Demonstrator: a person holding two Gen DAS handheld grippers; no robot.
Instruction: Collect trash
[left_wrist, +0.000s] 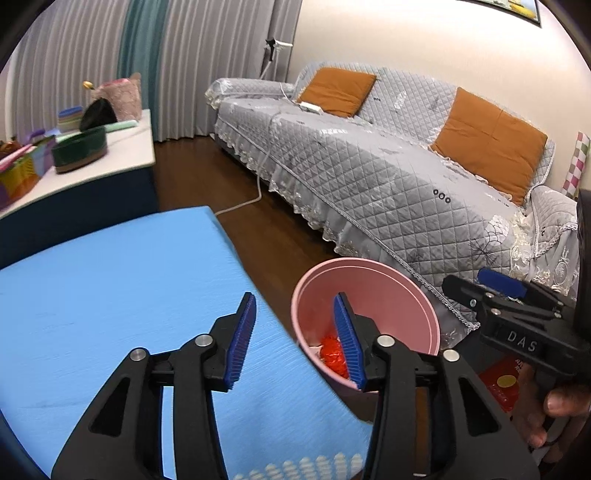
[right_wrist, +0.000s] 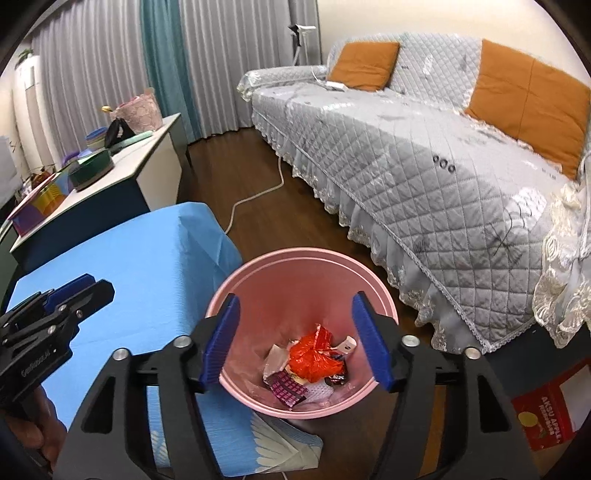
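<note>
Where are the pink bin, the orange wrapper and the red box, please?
pink bin (right_wrist: 258, 273): right wrist view, far inner wall.
orange wrapper (right_wrist: 314, 360): right wrist view, crumpled middle.
red box (right_wrist: 546, 413): right wrist view, printed side.

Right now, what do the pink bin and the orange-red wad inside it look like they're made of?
Pink bin: likely moulded plastic, with smooth matte walls and a thin even rim. Orange-red wad: probably thin plastic film or a wrapper, crinkled, with glossy highlights on its folds.
</note>
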